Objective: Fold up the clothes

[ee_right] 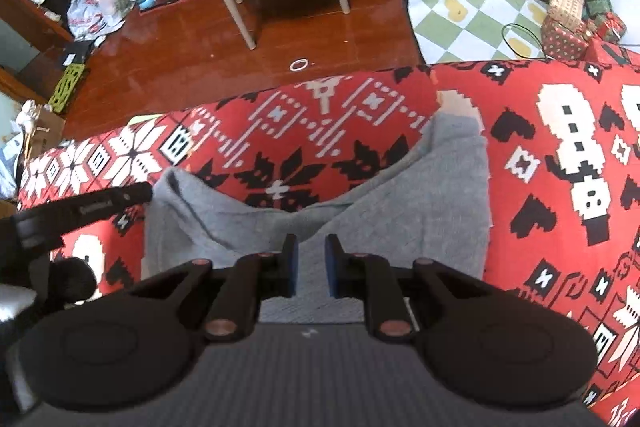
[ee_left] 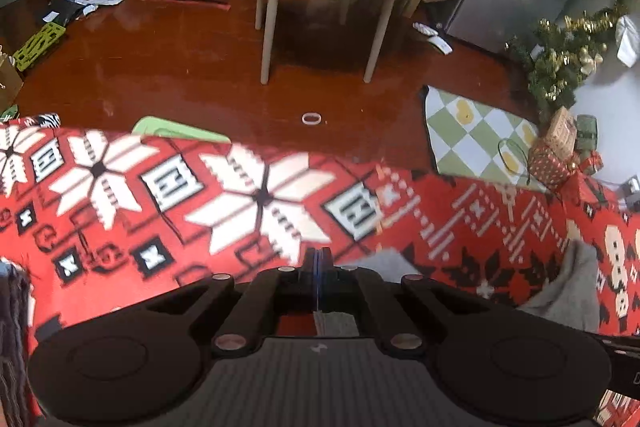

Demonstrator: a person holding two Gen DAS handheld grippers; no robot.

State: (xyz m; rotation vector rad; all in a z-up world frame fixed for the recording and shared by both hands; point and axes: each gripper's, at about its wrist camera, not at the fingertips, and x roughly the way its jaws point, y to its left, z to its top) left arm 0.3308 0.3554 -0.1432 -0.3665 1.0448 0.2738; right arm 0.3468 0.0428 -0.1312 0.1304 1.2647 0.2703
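We hover both tools over the grey garment [ee_right: 360, 195] lying rumpled on the red patterned blanket [ee_right: 320, 115] — left tool [ee_left: 319, 263] pressed together, right tool [ee_right: 311, 259] slightly spread, pinching nothing — likely to gather an edge for folding.

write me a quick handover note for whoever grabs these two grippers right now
Left gripper: shut, fingertips together at the near edge of the grey garment; whether cloth is pinched, the frames do not settle.
Right gripper: open a little, poised over the garment, nothing pressed between the pads.
Garment: lying rumpled on the red patterned blanket, far edge sagging into a dip between two raised corners.
Done: garment laid out; no neat fold shows.
Left: smooth it flat, then fold it.
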